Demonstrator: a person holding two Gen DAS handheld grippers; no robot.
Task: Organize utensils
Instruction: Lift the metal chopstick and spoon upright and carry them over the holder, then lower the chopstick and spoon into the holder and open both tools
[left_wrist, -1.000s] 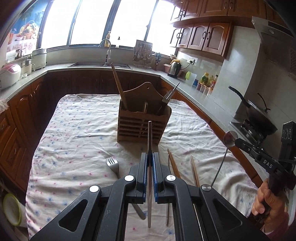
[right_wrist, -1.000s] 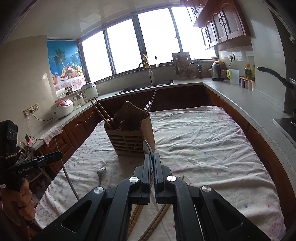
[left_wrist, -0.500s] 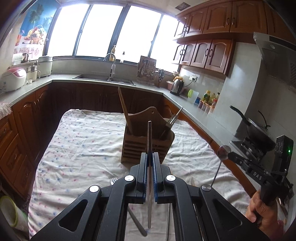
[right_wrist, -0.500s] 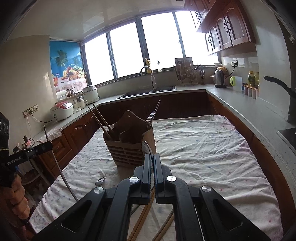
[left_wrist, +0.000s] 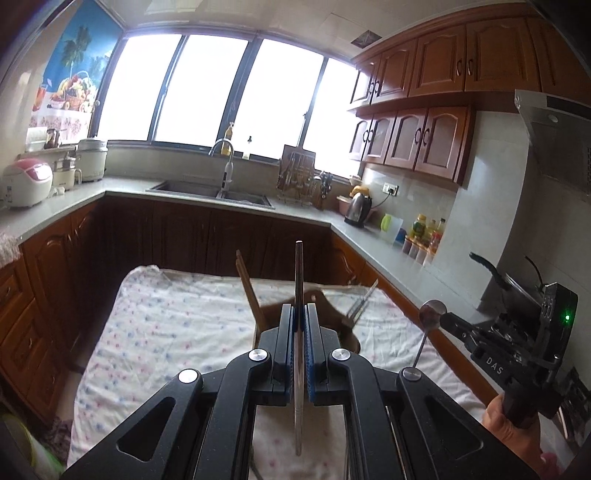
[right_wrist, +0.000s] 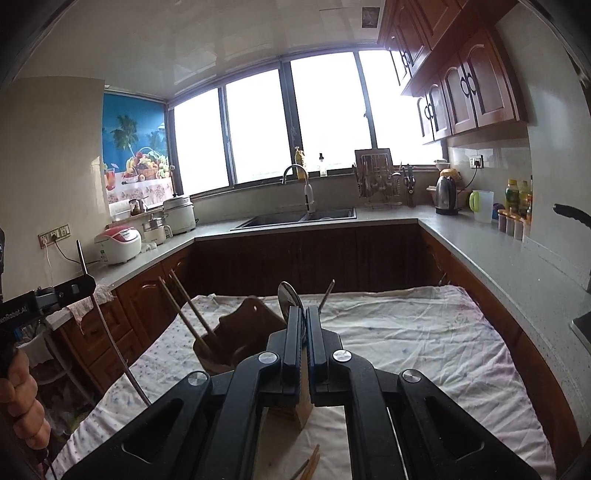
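Observation:
My left gripper (left_wrist: 300, 314) is shut on a thin metal utensil handle (left_wrist: 299, 273) that stands upright between the pads, above the wooden utensil holder (left_wrist: 325, 306). The holder is mostly hidden behind the fingers; chopsticks (left_wrist: 248, 288) and a fork (left_wrist: 360, 304) stick out of it. My right gripper (right_wrist: 303, 317) is shut on a metal spoon (right_wrist: 288, 295), bowl up, right above the holder (right_wrist: 243, 332). The right gripper (left_wrist: 454, 325) with its spoon (left_wrist: 430, 314) also shows at the right in the left wrist view. The left gripper (right_wrist: 79, 288) shows at the left in the right wrist view.
The holder stands on a table under a white flowered cloth (right_wrist: 406, 332). Loose chopsticks (right_wrist: 308, 465) lie on the cloth near me. Counters with a sink (left_wrist: 210, 190), rice cookers (left_wrist: 26, 181), a kettle (right_wrist: 445, 195) and a wok (left_wrist: 517, 288) ring the table.
Both grippers have risen and closed in on the holder, each keeping its utensil. The holder now sits low and partly behind the fingers in both views; the fork on the cloth is out of sight.

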